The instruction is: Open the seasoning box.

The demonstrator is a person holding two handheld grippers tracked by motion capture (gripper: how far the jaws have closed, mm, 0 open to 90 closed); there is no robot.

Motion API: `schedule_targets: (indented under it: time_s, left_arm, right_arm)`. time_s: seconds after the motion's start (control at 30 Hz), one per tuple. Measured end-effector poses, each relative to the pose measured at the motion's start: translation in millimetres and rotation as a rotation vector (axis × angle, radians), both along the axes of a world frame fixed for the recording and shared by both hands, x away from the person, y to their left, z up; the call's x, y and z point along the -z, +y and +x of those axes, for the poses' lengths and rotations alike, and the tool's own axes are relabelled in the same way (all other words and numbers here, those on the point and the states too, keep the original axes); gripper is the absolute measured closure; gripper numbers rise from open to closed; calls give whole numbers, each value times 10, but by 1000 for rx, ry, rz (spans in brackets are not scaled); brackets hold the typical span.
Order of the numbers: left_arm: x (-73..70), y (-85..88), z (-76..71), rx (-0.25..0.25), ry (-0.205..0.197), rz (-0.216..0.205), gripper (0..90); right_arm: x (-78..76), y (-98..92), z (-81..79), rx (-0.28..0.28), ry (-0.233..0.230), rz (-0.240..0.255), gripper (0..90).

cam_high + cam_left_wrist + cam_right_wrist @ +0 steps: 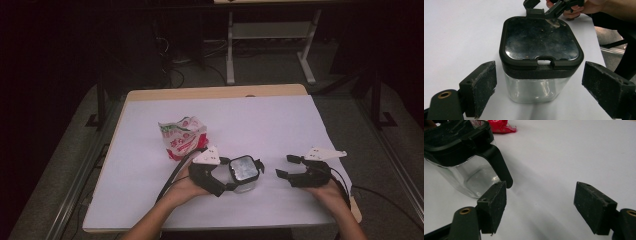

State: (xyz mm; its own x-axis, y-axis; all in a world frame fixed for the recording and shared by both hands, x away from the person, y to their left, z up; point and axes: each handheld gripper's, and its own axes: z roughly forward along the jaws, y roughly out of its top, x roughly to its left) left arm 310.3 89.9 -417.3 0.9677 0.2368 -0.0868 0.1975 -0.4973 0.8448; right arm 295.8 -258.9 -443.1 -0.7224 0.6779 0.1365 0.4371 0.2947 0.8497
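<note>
Left gripper (pixel 539 87) jaws spread wide around the clear jar (pixel 537 86), no contact. Right gripper (pixel 284 166) open, empty, at jar's 3 o'clock.

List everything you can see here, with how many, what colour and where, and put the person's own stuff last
jar: one, clear with a black lid, front middle of the table, between the left gripper's open jaws
jar handle: one, black, on the side facing the right gripper
bag: one, white, red and green, crumpled, behind and left of the jar
sheet: one, white, covering the table top
table: one, light wood, rim bare at the far edge
desk frame: one, white, on the floor beyond the table
left gripper: one, black with a grey plate, jaws either side of the jar, not pressing it
right gripper: one, black with a grey plate, open, right of the jar
hands: two, at the near edge
</note>
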Motion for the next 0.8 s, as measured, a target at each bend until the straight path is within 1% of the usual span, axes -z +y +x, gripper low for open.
schedule_targets:
  time_s: [0.13,0.23,0.3,0.4,0.63,0.8]
  left_arm:
    - [9,-34,-4,5,8,-5,128]
    - [14,-53,-13,6,2,9,136]
    - [23,-61,-12,5,11,4,145]
    - [24,-56,-7,1,4,4,170]
    - [18,-56,-7,3,1,11,172]
    - [11,-58,-11,1,0,15,172]
  right_arm:
    - [8,9,5,-1,0,-6,256]
    - [8,12,3,-2,1,-7,256]
    - [8,12,3,-1,0,-7,257]
    - [8,11,2,0,-2,-8,257]
    - [15,15,-1,0,-2,-20,257]
    - [15,14,0,1,-1,-20,257]
